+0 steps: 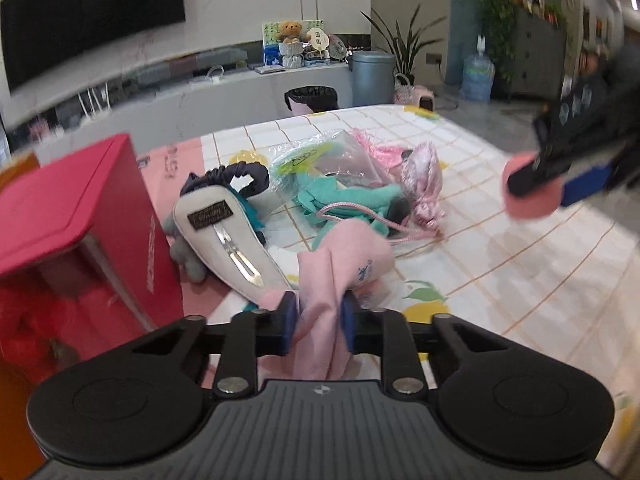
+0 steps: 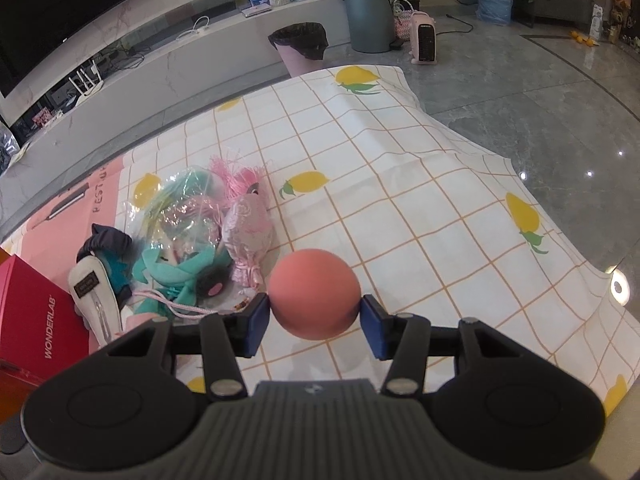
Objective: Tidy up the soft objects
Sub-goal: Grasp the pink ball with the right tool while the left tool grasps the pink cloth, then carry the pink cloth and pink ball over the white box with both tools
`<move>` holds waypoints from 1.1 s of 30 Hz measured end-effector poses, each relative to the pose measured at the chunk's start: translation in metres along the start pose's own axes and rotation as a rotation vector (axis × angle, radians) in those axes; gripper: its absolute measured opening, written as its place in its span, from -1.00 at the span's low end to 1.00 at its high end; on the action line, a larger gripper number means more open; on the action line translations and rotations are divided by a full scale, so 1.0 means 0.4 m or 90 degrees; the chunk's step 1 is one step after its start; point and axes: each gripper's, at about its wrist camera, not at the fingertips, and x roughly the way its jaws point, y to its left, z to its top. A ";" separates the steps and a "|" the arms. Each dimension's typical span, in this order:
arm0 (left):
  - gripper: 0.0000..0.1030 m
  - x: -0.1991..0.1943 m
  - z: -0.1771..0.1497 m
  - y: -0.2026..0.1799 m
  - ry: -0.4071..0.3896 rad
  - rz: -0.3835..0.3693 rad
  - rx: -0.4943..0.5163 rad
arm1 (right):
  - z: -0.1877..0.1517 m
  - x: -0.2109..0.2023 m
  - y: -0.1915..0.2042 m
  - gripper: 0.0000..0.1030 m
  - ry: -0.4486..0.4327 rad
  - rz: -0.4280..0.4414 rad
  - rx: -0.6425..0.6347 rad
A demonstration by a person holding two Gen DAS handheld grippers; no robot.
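Left tool (image 1: 319, 316): closed on a fold of pink cloth (image 1: 340, 264), held up near the surface's (image 2: 400, 184) left edge, just beside the red box (image 1: 80, 216). Cloth judged light, limp, non-fragile; it drapes from the pinch and would slip if taken by a thin edge, so a bunched fold is the better hold.

Right tool (image 2: 314, 314): clamped on a pink ball (image 2: 314, 292), held above the middle of the surface. Ball looks matte and smooth; judged light and yielding, best gripped across its widest part, since a round body can squirt out of an off-centre pinch.

Remaining soft items, heaped toward the left edge: white padded pouch (image 1: 228, 240) with dark scrunchie (image 1: 240, 174); teal plush (image 2: 176, 276) with pink cord, partly under crinkly clear wrap (image 2: 188, 216); pink satin bundle (image 2: 248, 236), tied at its neck. Wrap judged slippery and noisy; take the plush by its body, the bundle at the tie.

Writing: "WONDERLAB" on the red box side. Small dark label on the pouch, illegible. Pink print on the surface's covering reads partly "PEST", rest cut off.
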 end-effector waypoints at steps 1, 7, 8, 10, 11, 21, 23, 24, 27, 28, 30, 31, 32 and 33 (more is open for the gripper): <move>-0.68 -0.010 -0.002 0.011 0.005 -0.022 -0.013 | -0.001 0.000 0.003 -0.03 0.000 -0.004 -0.004; -0.77 -0.073 -0.009 0.026 -0.018 -0.072 -0.028 | -0.004 -0.001 0.014 -0.03 0.002 -0.006 -0.024; -0.77 -0.078 -0.005 0.027 -0.013 -0.065 -0.034 | -0.004 -0.001 0.016 -0.03 0.003 -0.005 -0.026; -0.77 -0.081 0.002 0.031 0.003 -0.062 -0.049 | -0.006 0.001 0.018 -0.03 0.007 -0.002 -0.032; -0.77 -0.080 0.004 0.035 0.010 -0.066 -0.058 | -0.007 0.002 0.020 -0.03 0.008 -0.001 -0.037; -0.76 -0.051 0.000 0.075 0.066 -0.049 -0.100 | -0.003 0.055 0.010 0.40 0.073 0.081 0.036; -0.76 -0.056 0.003 0.088 0.062 -0.065 -0.117 | -0.004 0.058 0.032 0.47 0.073 0.102 0.025; -0.76 -0.057 0.004 0.094 0.061 -0.071 -0.126 | -0.004 0.066 0.043 0.47 0.081 0.109 0.019; -0.76 -0.053 0.004 0.113 0.068 -0.084 -0.156 | -0.013 0.096 0.078 0.47 0.115 0.121 -0.002; -0.76 -0.052 0.002 0.121 0.070 -0.097 -0.166 | -0.017 0.104 0.092 0.47 0.122 0.111 -0.017; -0.76 -0.048 0.003 0.130 0.078 -0.124 -0.178 | -0.025 0.117 0.111 0.47 0.133 0.085 -0.046; -0.76 -0.047 0.003 0.134 0.081 -0.131 -0.182 | -0.028 0.121 0.118 0.47 0.139 0.078 -0.056; -0.76 -0.047 0.003 0.137 0.080 -0.131 -0.187 | -0.031 0.124 0.121 0.47 0.146 0.075 -0.065; -0.76 -0.047 0.004 0.137 0.079 -0.128 -0.187 | -0.035 0.126 0.123 0.47 0.155 0.074 -0.075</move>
